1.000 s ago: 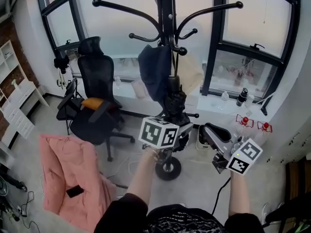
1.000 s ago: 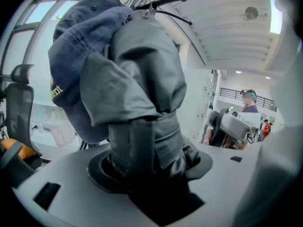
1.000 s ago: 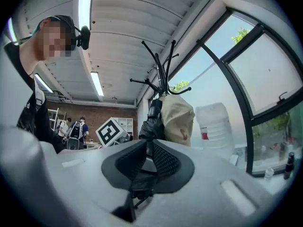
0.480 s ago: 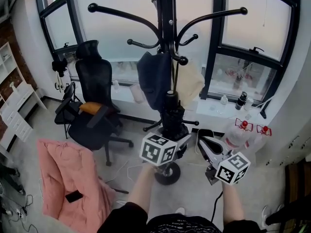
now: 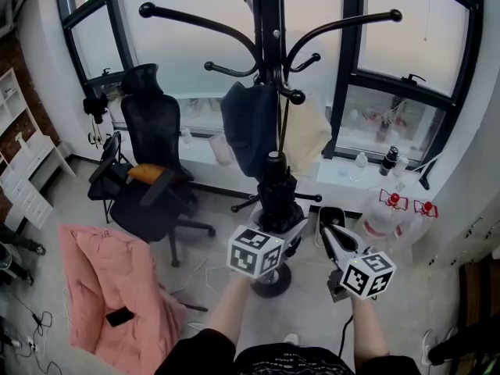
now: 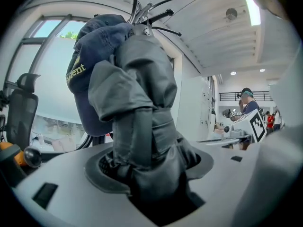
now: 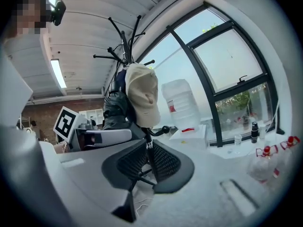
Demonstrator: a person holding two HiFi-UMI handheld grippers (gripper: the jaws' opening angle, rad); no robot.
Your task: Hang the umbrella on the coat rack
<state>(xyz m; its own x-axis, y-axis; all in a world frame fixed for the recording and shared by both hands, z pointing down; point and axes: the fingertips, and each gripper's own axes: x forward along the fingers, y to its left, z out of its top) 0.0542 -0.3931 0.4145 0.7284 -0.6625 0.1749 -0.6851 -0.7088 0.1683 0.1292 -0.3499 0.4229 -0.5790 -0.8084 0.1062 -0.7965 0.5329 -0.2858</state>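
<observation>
**Left tongs** point(image 6: 151, 176): clenched on the folded umbrella point(image 6: 142, 122). The jaws have just opened slightly further and stand wide because the rolled dark-grey canopy fills the gap between them. The pads bear on the lower part of the bundle. This low grip probably leaves the upper end free to be offered to a hook.

**Right tongs** point(image 7: 147, 167): empty, with the pads drawn almost together and only a narrow slit between them. In the head view they sit low at the right, just beside the left tongs, apparently in reserve for steadying or looping.

**Umbrella**: in the head view it stands upright from the left tongs, capped end uppermost, directly in front of the pole of the coat rack point(image 5: 265, 22). It appears to rest on no hook. Whether it touches the pole cannot be told, and no strap or loop can be made out.

**Rack**: a navy cap point(image 5: 248, 127) and a beige cap point(image 5: 306, 135) hang from the lower part, just above the umbrella's tip. The long upper hooks point(image 5: 150, 10) and the short knobbed hooks point(image 5: 297, 97) are bare, so hanging room is available, though the caps crowd the lower approach.

**Surroundings**: a black office chair point(image 5: 156, 151) stands well to the left of the rack. Water bottles point(image 5: 394, 209) stand below the window to the right. The hanging step is judged not yet done.
</observation>
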